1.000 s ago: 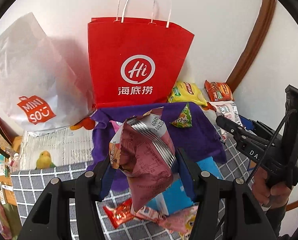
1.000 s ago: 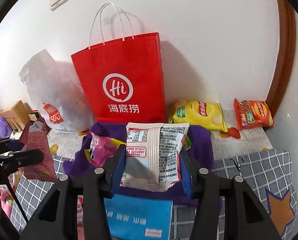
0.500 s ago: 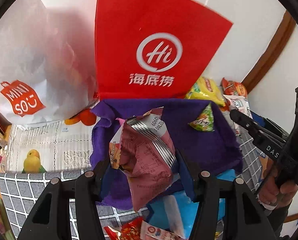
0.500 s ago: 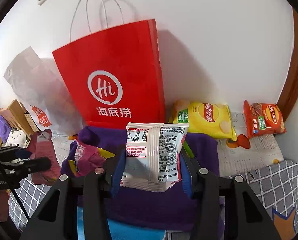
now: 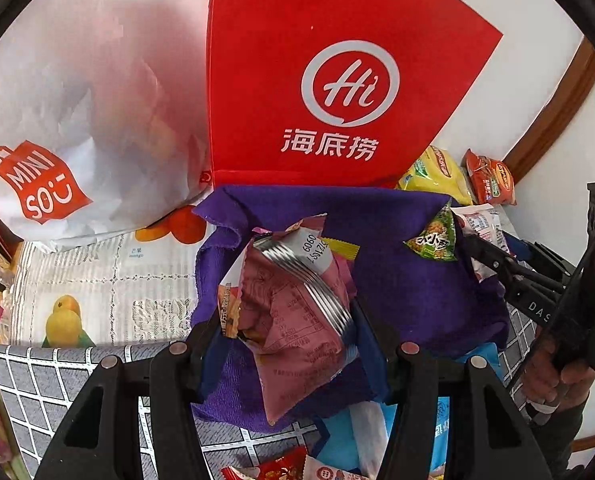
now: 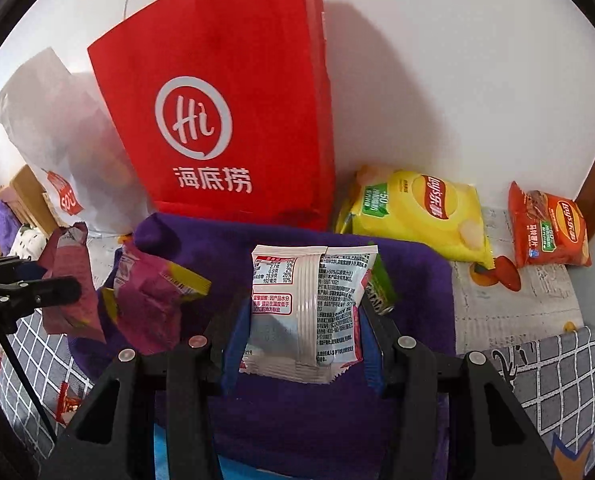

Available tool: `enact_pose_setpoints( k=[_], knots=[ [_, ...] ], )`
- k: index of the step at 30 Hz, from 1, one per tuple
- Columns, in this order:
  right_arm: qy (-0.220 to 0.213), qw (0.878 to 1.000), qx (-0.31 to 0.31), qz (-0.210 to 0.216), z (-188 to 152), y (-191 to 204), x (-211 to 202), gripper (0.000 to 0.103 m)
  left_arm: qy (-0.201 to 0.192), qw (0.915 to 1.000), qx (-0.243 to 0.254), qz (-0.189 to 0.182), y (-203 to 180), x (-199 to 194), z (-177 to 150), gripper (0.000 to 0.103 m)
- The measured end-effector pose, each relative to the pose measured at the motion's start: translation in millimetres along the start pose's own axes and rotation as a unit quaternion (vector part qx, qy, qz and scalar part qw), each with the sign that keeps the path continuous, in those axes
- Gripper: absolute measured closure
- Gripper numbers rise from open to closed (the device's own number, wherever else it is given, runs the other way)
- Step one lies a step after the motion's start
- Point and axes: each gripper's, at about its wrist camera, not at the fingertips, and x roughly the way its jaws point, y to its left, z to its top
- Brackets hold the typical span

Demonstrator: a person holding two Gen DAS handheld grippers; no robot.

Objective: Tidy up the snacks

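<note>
My left claw [image 5: 285, 320] half-open, clamping pink snack packet [image 5: 293, 320] above purple cloth [image 5: 397, 280]. My right claw [image 6: 301, 320] narrower, gripping white packet [image 6: 305, 304] over same cloth.

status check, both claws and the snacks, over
Left claw shut on pink snack packet. Right claw shut on white snack packet. Both over purple cloth. Nothing in the way.

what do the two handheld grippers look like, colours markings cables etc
Both are matte black plastic. The left gripper and right gripper each have two angular fingers with round silver bolt heads and blue pads. From the left wrist view, the right gripper's side bears white lettering starting "DAS" and a thin black cable. The person's hand on it wears a pale ring above a dark sleeve.
</note>
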Motion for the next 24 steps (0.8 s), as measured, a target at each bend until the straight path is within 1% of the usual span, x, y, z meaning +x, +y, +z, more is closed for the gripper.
enact_pose_setpoints(
  k=[15, 24],
  knots=[
    [0.038, 0.999, -0.018, -0.007, -8, 2, 20, 0.054, 0.009, 1.0000, -0.001, 0.002, -2, 12, -2, 0.048],
    [0.050, 0.998, -0.028, -0.013, -12, 9, 27, 0.053, 0.015, 0.9999, -0.008, 0.003, 0, 19, -2, 0.048]
  ],
)
